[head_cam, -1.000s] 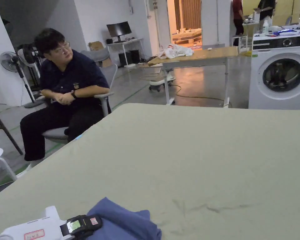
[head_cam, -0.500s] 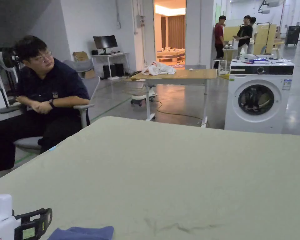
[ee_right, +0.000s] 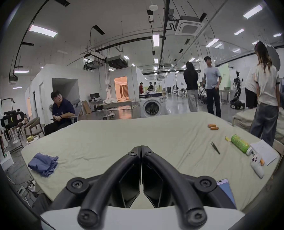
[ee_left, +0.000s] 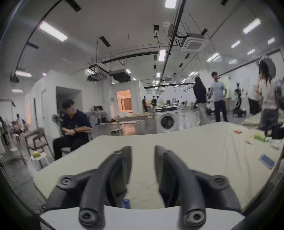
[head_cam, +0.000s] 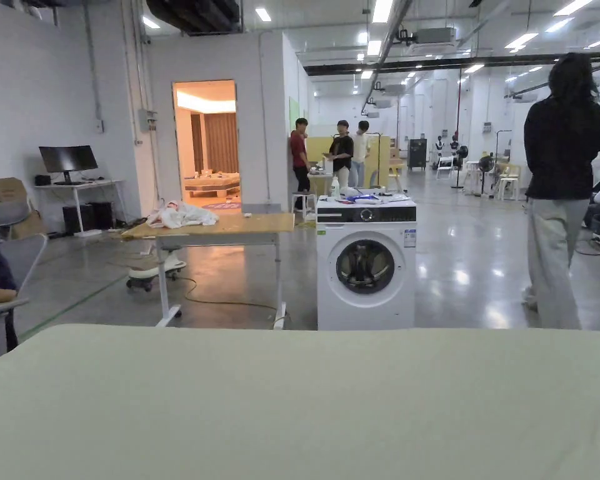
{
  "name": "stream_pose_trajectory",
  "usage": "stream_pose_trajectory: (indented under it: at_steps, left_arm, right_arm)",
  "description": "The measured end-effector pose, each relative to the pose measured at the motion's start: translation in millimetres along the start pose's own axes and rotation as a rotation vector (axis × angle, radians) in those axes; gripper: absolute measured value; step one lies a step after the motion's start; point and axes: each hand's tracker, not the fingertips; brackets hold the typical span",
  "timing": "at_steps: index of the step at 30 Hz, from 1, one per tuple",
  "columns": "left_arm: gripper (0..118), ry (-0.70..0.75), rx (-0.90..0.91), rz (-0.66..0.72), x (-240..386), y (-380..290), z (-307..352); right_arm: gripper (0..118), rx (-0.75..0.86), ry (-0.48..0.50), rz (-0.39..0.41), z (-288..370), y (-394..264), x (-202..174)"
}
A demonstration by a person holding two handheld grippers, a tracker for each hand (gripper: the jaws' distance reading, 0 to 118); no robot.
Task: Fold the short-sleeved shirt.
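Pale green cloth covers the table (ee_right: 104, 139), which stands in a wide, bright hall. Over its near edge the right tool (ee_right: 141, 148) hangs with its two black jaws pressed together, tip against tip, and nothing between them. The left tool (ee_left: 143, 148) hangs over the same cloth with its jaws apart, a clear gap between them, holding nothing.

Left of the right tool, near the table's left edge, the blue shirt (ee_right: 43, 163) lies in a loose crumpled heap, touched by neither tool. In the left gripper view a small scrap of blue cloth (ee_left: 126, 203) shows low down between the jaw roots.

On the far right side of the table lie a green bottle (ee_right: 240, 144) on its side, a white game controller (ee_right: 257, 166) near the edge, thin black tweezers (ee_right: 215, 148), and small orange pieces (ee_right: 213, 127) farther back.

Beyond the table a washing machine (head_cam: 365, 262) stands on the shiny floor, a wooden desk (head_cam: 230, 226) beside it. A person in dark clothes (ee_right: 61, 114) sits on a chair to the left; several people stand to the right.
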Motion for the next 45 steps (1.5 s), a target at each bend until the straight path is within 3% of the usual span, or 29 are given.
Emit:
stream_pose_trajectory:
  at_steps: [1, 2, 8, 10, 13, 30, 32, 34, 35, 36, 38, 40, 42, 45]
  left_arm:
    - [2, 0.046, 0.027, -0.005, 8.0, -3.3, 7.4]
    - [0, 0.078, 0.038, -0.015, 13.0, -6.6, 15.1]
    - [0, 0.004, 0.016, -0.054, 27.9, -11.7, 21.9]
    - [0, -0.021, 0.001, -0.005, 26.4, -14.1, 19.0]
    - [0, -0.064, 0.009, 0.089, 23.7, -17.4, 14.5]
    - [0, -0.121, -0.009, 0.129, 32.5, -15.7, 8.1]
    - [11, -0.120, -0.005, 0.120, 33.3, -12.6, 8.7]
    - [37, -0.118, 0.002, 0.119, 31.4, -9.8, 9.7]
    - [56, -0.119, 0.000, 0.120, 31.4, -8.4, 8.9]
    - [82, -0.110, 0.000, 0.118, 31.8, -7.9, 8.6]
    - [101, -0.089, 0.006, 0.106, 30.9, -7.4, 9.0]
    - [104, -0.093, 0.016, 0.098, 31.2, -5.2, 9.2]
    - [106, -0.097, 0.029, 0.098, 31.0, -3.4, 10.8]
    - [117, -0.095, 0.037, 0.108, 31.2, -2.1, 10.9]
  right_arm:
    - [0, 0.008, -0.008, 0.011, 2.1, -2.0, -0.4]
    - [0, 0.011, -0.013, 0.013, 4.6, -3.3, -1.3]
    - [0, 0.009, 0.006, 0.055, 18.8, -10.1, -4.0]
    - [0, 0.014, 0.002, 0.063, 18.0, -9.7, -4.3]
    - [0, 0.029, 0.002, 0.049, 17.8, -7.8, -4.8]
    - [0, 0.049, 0.011, 0.029, 14.5, -0.8, -8.6]
    - [11, 0.046, 0.013, 0.014, 13.3, 0.9, -7.8]
    - [57, 0.055, 0.008, -0.001, 13.4, 1.5, -7.5]
    - [76, 0.055, 0.007, -0.006, 12.7, 2.2, -6.8]
    - [90, 0.052, 0.008, -0.010, 11.7, 2.9, -6.1]
    - [96, 0.062, 0.004, -0.013, 11.4, 2.6, -5.5]
    - [101, 0.065, 0.003, -0.015, 11.4, 4.2, -4.7]
    - [115, 0.071, -0.009, -0.018, 11.4, 5.2, -4.8]
    - [118, 0.082, -0.011, -0.013, 11.8, 5.9, -4.1]
